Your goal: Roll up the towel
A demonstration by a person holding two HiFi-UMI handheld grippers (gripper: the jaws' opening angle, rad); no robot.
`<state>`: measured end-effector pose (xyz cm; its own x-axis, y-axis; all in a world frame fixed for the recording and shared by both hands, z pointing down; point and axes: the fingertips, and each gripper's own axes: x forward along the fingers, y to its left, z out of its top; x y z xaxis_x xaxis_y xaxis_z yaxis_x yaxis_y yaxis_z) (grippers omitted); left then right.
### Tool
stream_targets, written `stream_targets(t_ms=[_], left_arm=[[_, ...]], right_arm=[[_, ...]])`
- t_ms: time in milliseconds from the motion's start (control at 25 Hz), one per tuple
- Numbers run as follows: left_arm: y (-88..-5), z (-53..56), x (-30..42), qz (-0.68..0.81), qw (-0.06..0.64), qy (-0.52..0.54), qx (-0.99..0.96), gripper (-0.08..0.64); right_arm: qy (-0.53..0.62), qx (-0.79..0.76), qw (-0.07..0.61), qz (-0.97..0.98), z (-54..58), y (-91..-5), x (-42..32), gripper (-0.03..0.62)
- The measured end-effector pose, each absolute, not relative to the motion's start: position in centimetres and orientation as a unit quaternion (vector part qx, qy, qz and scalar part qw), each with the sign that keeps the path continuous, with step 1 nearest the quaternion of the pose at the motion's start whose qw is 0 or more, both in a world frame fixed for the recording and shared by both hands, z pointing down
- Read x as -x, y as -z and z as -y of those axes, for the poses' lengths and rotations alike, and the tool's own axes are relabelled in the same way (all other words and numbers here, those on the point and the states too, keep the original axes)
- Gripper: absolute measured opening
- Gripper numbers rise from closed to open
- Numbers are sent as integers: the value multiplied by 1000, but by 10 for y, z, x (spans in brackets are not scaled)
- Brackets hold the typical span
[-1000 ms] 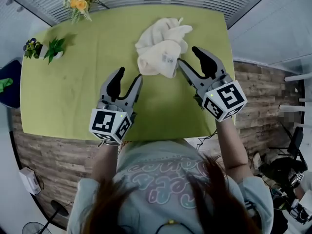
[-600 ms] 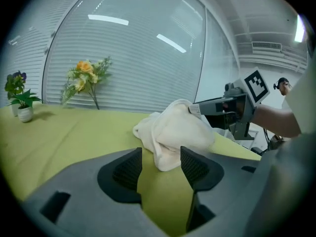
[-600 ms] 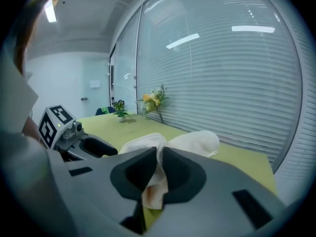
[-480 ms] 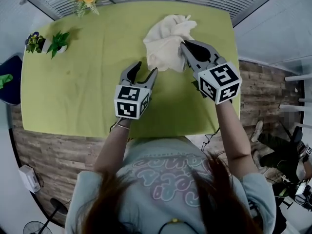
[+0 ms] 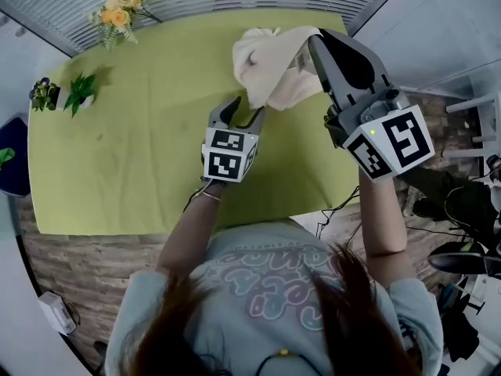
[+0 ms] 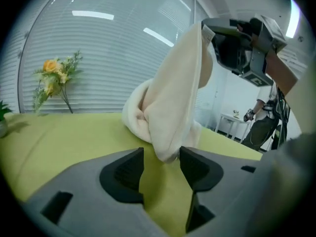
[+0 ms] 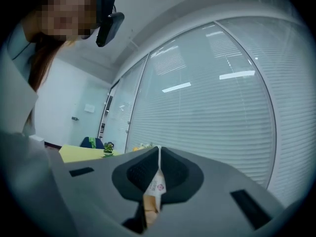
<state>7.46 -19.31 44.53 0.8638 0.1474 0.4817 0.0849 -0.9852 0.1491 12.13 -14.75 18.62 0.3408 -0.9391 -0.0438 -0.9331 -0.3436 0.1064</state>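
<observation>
The green table (image 5: 117, 155) carries the cream towel (image 5: 274, 61) close to its far edge, toward the far right corner. Part of the towel sits bunched on the cloth, and the rest is drawn up off it into a hanging drape. The step in hand looks like shaking the towel open so it can be laid flat before any rolling. To do that well, I judge, the raised corner should go high enough for the bunched part to fall free. The other gripper should then take a second corner, not a thick fold, and the two should pull apart along the far edge until the cloth is taut and square. The right forearm reaches forward and up, and the right gripper (image 5: 317, 41) is held well above the table, pointing about level, its marker cube turned back toward the person. Its jaws are closed on the towel's corner. The left forearm stretches out over the middle of the table. The left gripper (image 5: 245, 114) is low and tipped a little downward at the drape's lowest fold (image 6: 165, 149). Its jaws stand wide apart with that fold hanging at their tips, and the pads are not pressing on it. In the right gripper view a small label (image 7: 157, 185) shows, pinched between the closed pads.
</observation>
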Motion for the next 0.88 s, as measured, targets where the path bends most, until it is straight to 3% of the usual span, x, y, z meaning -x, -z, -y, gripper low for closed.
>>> stream_targets(t_ms=[80,280,480,520,600,800,840,880], left_arm=[[-447,194,-78,-54,38,-254,-965,201],[-428,224,-83,-2,51,-200,-979,32],[-407,204,-95,-62,87,-159,-982,28],[-406,190,-96,-94,94,-161,-978,69],[-409,163,-94,-142,93,-172,-970,266],[-446,129,-101,-164,-7,-239,-957,288],[-448,131,-103,-153,-18,-247,-957,256],[-448,136,-104,-139,-31,-252,-957,116]], right_arm=[[65,-829,44,554,136,-180,-129,15],[79,-847,3,526,95,-159,-156,14],[104,-848,-10,520,76,-134,-171,14],[108,-849,-9,518,74,-132,-172,14],[111,-851,-9,514,70,-129,-174,14],[121,-851,-9,511,62,-122,-173,14],[123,-852,-6,509,60,-121,-174,14],[124,-853,-4,506,57,-121,-176,14]])
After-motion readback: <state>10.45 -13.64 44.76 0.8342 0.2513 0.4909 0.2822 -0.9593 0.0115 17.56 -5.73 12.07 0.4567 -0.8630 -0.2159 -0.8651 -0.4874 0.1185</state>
